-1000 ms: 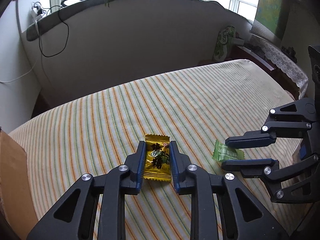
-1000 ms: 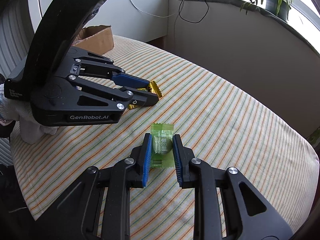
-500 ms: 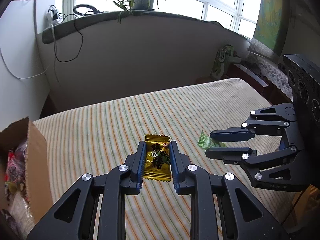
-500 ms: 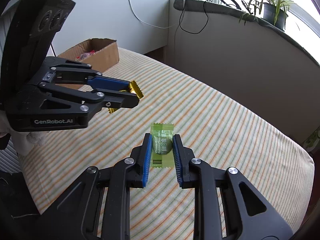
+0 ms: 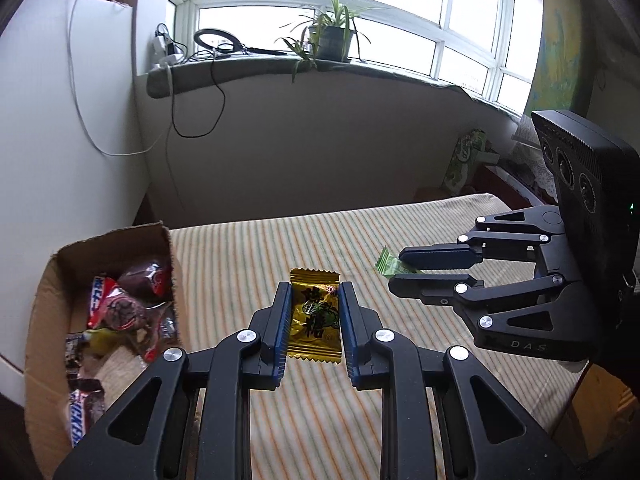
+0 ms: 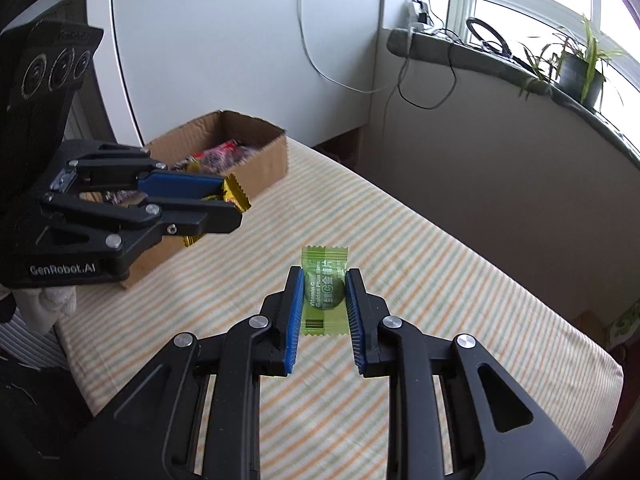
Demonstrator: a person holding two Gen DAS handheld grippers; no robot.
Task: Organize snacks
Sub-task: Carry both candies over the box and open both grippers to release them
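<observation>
- Left tool is clamped on a flat golden-yellow foil candy packet with dark characters, pinched by its long edges so the wrapper sits flat between the blue pads.
- Right tool has its jaws narrow on a small translucent green candy sachet with a round sweet inside, same edge-on pinch.
- Both candies hang in the air above the striped green-and-orange cloth on the tabletop, not touching it.
- The open brown cardboard box sits at the left end of the cloth, already stuffed with wrapped chocolate bars and sweets.
- My guess: both pieces are headed for that box, and the yellow one is nearer, just beside its rim.
- Slippery wrappers, so a loose squeeze could drop one short.
</observation>
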